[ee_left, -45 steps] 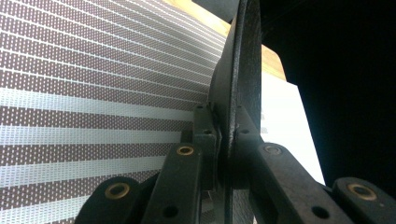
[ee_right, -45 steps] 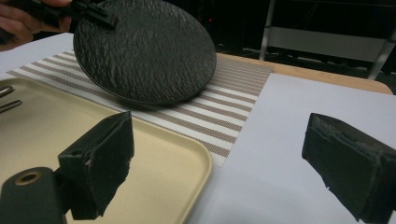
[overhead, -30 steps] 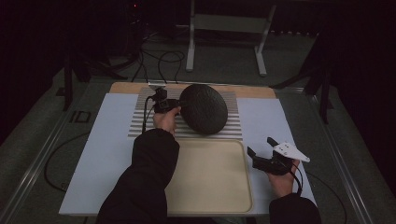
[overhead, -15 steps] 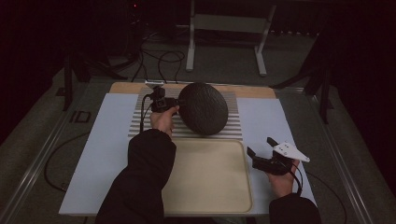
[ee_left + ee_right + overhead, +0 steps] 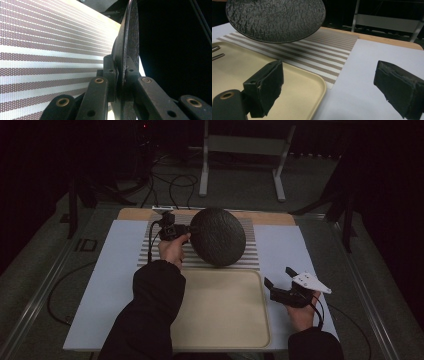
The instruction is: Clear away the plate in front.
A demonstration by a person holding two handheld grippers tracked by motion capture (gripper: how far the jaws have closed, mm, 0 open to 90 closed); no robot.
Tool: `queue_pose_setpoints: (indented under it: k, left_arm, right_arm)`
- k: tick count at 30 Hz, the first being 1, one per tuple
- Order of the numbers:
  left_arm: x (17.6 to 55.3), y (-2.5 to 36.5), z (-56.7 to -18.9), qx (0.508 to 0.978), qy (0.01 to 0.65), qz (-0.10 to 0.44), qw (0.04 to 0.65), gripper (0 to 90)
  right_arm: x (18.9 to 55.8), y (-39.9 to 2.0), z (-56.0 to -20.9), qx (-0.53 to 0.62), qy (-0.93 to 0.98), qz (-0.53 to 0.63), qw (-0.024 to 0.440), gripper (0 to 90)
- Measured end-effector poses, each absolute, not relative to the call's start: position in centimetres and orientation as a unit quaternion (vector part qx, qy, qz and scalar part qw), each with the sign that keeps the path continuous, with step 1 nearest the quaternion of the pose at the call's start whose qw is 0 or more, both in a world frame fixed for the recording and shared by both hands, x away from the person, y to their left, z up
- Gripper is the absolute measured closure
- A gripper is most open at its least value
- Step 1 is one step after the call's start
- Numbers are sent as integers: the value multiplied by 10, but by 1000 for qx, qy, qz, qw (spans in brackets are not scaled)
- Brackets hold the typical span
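Observation:
A dark, rough-textured round plate (image 5: 218, 236) hangs tilted on edge over the striped placemat (image 5: 250, 256). My left gripper (image 5: 186, 235) is shut on the plate's left rim. In the left gripper view both jaws pinch the thin rim of the plate (image 5: 130, 37) at the left gripper (image 5: 121, 72), with the placemat (image 5: 50, 37) behind. My right gripper (image 5: 279, 276) rests open on the white table cover, just right of the beige tray (image 5: 220, 330). In the right gripper view the right gripper (image 5: 337, 85) stands wide with nothing between its pads, and the plate (image 5: 274, 17) hovers beyond the tray (image 5: 242, 65).
Two thin metal ends (image 5: 217, 53) lie on the tray's left part. A wooden strip (image 5: 270, 217) runs along the table's far edge. Behind the table stand a metal frame (image 5: 240, 160) and loose cables (image 5: 170, 182) on the floor.

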State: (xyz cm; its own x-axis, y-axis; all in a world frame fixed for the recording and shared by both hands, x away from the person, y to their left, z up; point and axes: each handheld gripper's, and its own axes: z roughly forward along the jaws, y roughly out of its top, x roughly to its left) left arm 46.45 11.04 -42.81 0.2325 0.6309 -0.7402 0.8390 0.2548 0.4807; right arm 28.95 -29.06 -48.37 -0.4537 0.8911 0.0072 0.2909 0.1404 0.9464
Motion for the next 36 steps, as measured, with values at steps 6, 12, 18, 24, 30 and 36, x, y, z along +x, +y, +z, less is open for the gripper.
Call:
queue_pose_setpoints:
  k: [6, 12, 18, 24, 30, 36]
  left_arm:
    - [459, 114, -428, 605, 608, -101, 505, 856]
    - [453, 118, -428, 608, 608, -99, 501, 855]
    - [448, 121, -432, 613, 607, -98, 495, 856]
    - [442, 123, -438, 618, 608, -94, 490, 855]
    - [437, 125, -445, 624, 607, -99, 483, 855]
    - [431, 125, -451, 625, 609, -99, 479, 855]
  right_arm:
    - [290, -290, -484, 426, 693, 496, 302, 94]
    - [290, -290, -484, 426, 693, 496, 302, 95]
    - [290, -290, -484, 427, 694, 495, 303, 95]
    - [290, -290, -484, 427, 694, 495, 302, 95]
    - [290, -290, -484, 427, 694, 495, 302, 95]
    - [290, -289, -484, 427, 694, 495, 302, 95]
